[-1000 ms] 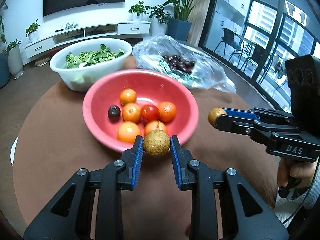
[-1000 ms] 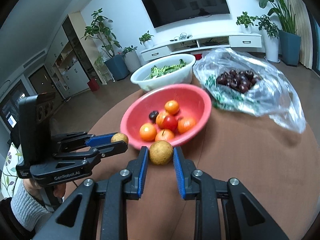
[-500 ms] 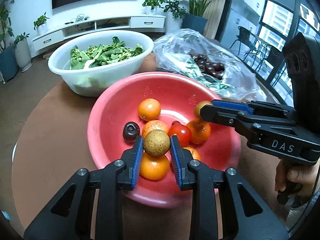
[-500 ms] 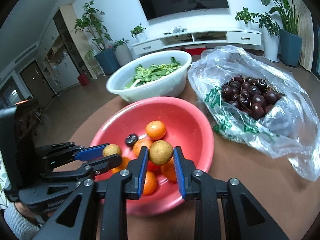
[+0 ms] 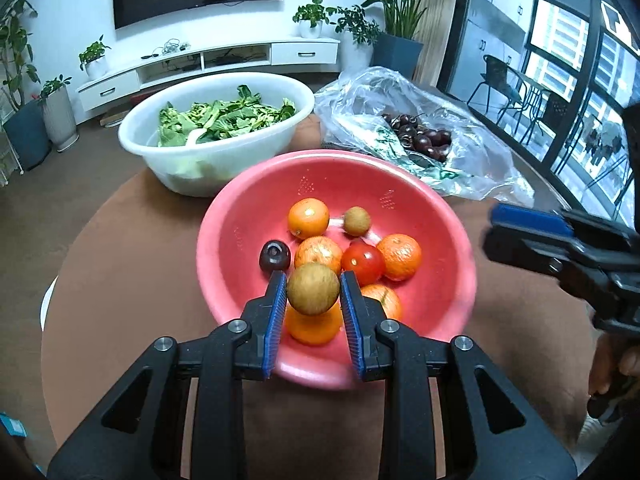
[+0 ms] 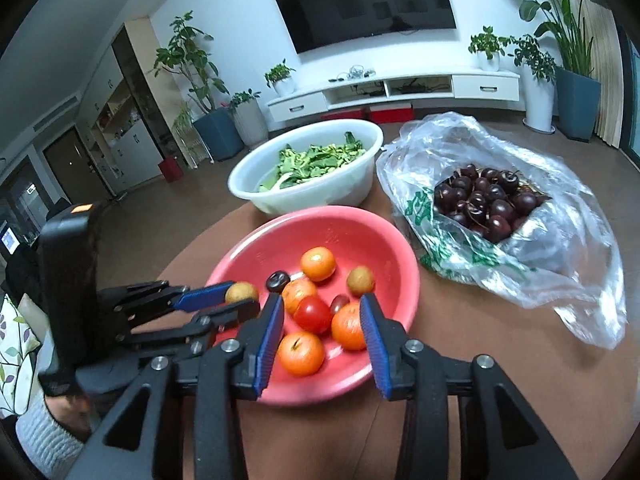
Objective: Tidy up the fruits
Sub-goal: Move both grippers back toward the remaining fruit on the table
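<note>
Left wrist view. The left hand-held gripper (image 5: 313,292) is clenched on a brown round fruit (image 5: 313,289), pinched at its widest girth between the blue pads. The fruit is held low in the frame centre, over the near half of the red bowl (image 5: 248,216). It is judged light, firm-skinned and apt to roll; a grip across the middle is judged safest, with a low release to avoid a bounce. A second brown fruit (image 5: 357,221) lies in the bowl beside the oranges (image 5: 308,218), a tomato (image 5: 363,264) and a dark cherry (image 5: 275,255). The right hand-held gripper (image 5: 528,236) is seen blurred at the right edge, outside the bowl rim.

Right wrist view. The jaws of the right hand-held gripper (image 6: 322,320) are opening and nothing is held between them; the bowl's contents are seen through the gap. The left hand-held gripper (image 6: 240,298) with its fruit is seen at centre left, at the bowl rim (image 6: 236,256). Bare bowl floor is left toward the upper left. The white basin of greens (image 6: 312,196) nearly touches the far rim; the cherry bag (image 6: 496,208) lies just right. The brown worktop (image 6: 480,340) is open at lower right.
</note>
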Tool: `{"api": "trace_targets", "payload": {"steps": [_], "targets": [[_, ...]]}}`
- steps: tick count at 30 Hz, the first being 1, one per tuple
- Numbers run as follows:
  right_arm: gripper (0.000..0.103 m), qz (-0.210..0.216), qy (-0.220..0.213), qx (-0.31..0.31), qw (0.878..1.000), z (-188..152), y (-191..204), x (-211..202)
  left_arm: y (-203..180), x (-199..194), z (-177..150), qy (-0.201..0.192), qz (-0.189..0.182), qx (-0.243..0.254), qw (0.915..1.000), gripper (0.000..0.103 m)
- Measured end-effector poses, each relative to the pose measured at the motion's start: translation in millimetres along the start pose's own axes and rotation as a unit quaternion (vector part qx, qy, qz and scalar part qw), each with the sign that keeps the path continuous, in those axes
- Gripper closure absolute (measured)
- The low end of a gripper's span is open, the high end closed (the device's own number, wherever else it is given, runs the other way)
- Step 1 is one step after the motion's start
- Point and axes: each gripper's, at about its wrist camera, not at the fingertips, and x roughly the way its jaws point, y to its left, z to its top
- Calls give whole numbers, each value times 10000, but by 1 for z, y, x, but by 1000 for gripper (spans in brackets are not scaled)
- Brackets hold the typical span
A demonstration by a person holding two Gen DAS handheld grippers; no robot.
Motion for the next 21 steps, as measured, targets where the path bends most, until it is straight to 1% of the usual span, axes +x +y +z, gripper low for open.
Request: {"api": "trace_targets", "payload": {"steps": [5,8,12,18,21], "targets": [[56,76,-104,-42,9999,-30,10,-40,-7,-33,-22,-145,12,22,9999,77],[56,69,-101,-142,9998,-52,19,-61,-12,-54,-41,-171,-42,18,9998,77],[55,86,-25,-242,9997,-85,31,-79,-20,-75,-70,-143,-76,41,9999,77],[55,118,429,-603,9972,-134,56,-73,-31,-97,-116,-2,-159,-34,9999,77],[55,101,583,-751,9954,-150,67,-67,-36,-103,-136,92,-177,7,9998,77]]}}
